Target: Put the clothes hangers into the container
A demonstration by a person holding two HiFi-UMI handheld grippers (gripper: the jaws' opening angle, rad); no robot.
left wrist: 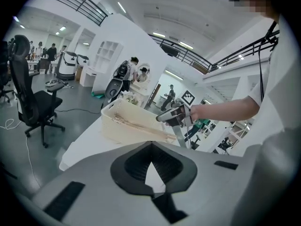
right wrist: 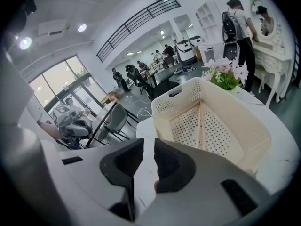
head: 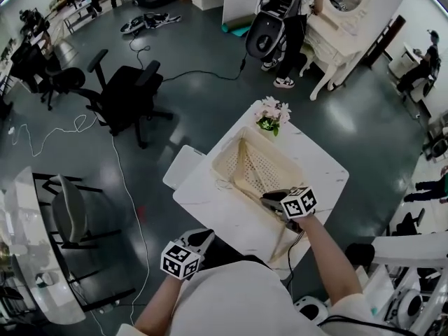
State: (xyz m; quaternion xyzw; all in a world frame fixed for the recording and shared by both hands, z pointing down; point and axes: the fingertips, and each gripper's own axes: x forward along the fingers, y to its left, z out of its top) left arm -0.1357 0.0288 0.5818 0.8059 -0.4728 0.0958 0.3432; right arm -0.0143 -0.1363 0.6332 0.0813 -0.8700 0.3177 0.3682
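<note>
A cream perforated basket point(head: 222, 154) stands on the white table point(head: 210, 205), with wooden hangers point(head: 243, 173) lying inside it. In the right gripper view one hanger bar point(right wrist: 201, 121) crosses the basket point(right wrist: 188, 86) floor. My right gripper point(head: 266, 199) hovers over the basket's near right rim. Its jaws point(right wrist: 149, 142) stand a narrow gap apart with only table showing between them. My left gripper point(head: 208, 234) is low at the table's near edge, tips together point(left wrist: 151, 143) and empty. From there I see the basket point(left wrist: 122, 124), hanger ends point(left wrist: 155, 132) over its rim, and the right gripper point(left wrist: 162, 118).
A small pot of pink flowers point(head: 273, 114) sits at the table's far corner behind the basket. A pale wooden strip point(head: 284, 242) shows under my right forearm at the near table edge. A black office chair point(head: 126, 93) and floor cables lie to the left.
</note>
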